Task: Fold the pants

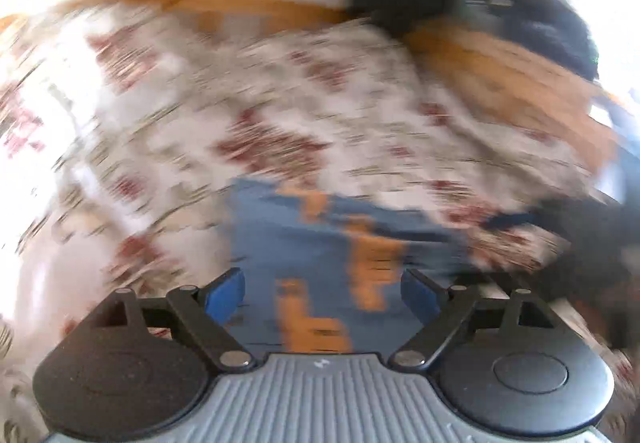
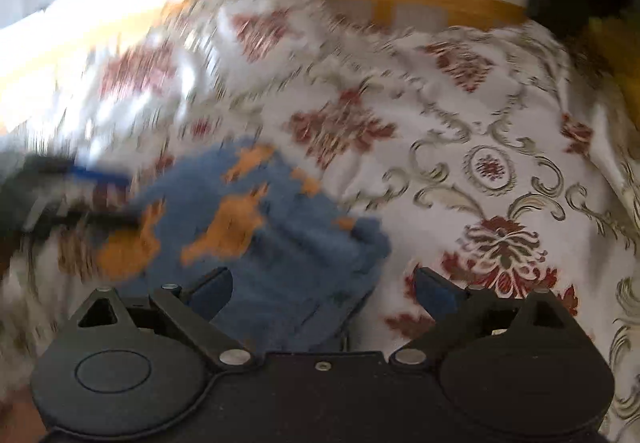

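The left gripper and right gripper both gape wide, gripping nothing. The blue-and-orange pants lie bunched at lower centre on the patterned bedspread; folding looks barely begun.

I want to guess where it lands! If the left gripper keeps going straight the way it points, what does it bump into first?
Most likely the blue pants with orange patches, right between and ahead of the open left gripper. The picture is blurry, so depth is uncertain.
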Available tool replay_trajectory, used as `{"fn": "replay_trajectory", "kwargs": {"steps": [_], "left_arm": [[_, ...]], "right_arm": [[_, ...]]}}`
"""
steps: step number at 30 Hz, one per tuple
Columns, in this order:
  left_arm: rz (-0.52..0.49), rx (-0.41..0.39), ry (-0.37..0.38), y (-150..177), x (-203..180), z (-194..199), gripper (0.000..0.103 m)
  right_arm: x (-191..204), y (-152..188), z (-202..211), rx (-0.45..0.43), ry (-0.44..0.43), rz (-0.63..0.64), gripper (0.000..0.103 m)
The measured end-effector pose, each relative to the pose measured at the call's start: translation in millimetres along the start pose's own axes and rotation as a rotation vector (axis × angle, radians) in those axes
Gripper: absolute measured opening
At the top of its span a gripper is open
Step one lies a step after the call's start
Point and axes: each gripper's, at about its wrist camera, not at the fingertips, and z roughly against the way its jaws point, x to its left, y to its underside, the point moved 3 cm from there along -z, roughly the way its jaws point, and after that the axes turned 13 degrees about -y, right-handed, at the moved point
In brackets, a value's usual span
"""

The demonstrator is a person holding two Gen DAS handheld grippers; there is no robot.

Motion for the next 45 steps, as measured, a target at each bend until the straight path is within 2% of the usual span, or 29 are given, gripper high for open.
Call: {"fn": "replay_trajectory", "kwargs": {"steps": [2,4,6,9,12,14,16,18,20,23,26,29,33,34,36,37,40,42,45], "left_arm": [[0.062,0.039,-0.012,4,14,-10,0.089],[0.07,0.082,-0.04,14,23,-21,0.089],[0.034,0.109,-0.088,27,28,-28,0.089],[-0.001,0.082,-0.088,35,33,-20,0.09],[-0.035,0.085,-0.11,35,34,-10,0.091],[-0.037,0.068,-0.102,28,35,-1,0.091],[-0.035,0.002,-0.081,13,34,10,0.095],[-0.046,-0.066,-0.074,-9,28,9,0.1],[-0.07,-0.1,-0.104,-30,15,-4,0.101],[-0.142,-0.114,-0.206,-50,-5,-47,0.101],[-0.172,-0.048,-0.252,-50,-5,-94,0.1],[-0.11,-0.009,-0.197,-40,13,-107,0.102],[0.02,-0.008,-0.186,-37,32,-82,0.101],[0.053,-0.009,-0.163,-34,37,-72,0.102],[0.093,0.003,-0.072,-24,43,-56,0.103],[0.088,0.024,-0.046,-14,44,-50,0.103],[0.005,0.113,-0.103,16,41,-46,0.102],[-0.015,0.085,-0.133,33,41,-36,0.102],[-0.015,0.093,-0.159,40,41,-18,0.102]], "right_arm": [[14,9,-6,0.054,0.006,0.073,0.098],[24,18,-14,0.11,0.062,0.121,0.098],[21,28,-16,0.142,0.086,0.08,0.098],[7,37,-6,0.154,0.053,-0.07,0.097],[4,44,8,0.175,0.092,-0.024,0.097],[0,39,23,0.108,0.079,-0.023,0.097],[-3,25,34,-0.02,0.092,-0.053,0.098],[-1,10,35,-0.187,0.118,-0.076,0.102],[3,1,21,-0.294,0.169,-0.04,0.102],[3,-6,-21,-0.247,0.271,0.062,0.102],[-12,9,-52,-0.171,0.355,0.069,0.102],[-31,15,-44,-0.216,0.265,-0.053,0.102],[-28,6,-16,-0.304,0.228,-0.094,0.102],[-23,3,-10,-0.312,0.205,-0.092,0.102],[-10,1,-5,-0.285,0.145,-0.072,0.102],[-3,3,-7,-0.238,0.13,-0.065,0.102],[7,19,-28,-0.018,0.128,-0.064,0.102],[5,30,-29,0.028,0.103,-0.118,0.102],[-7,31,-15,0.098,0.028,-0.222,0.102]]}}
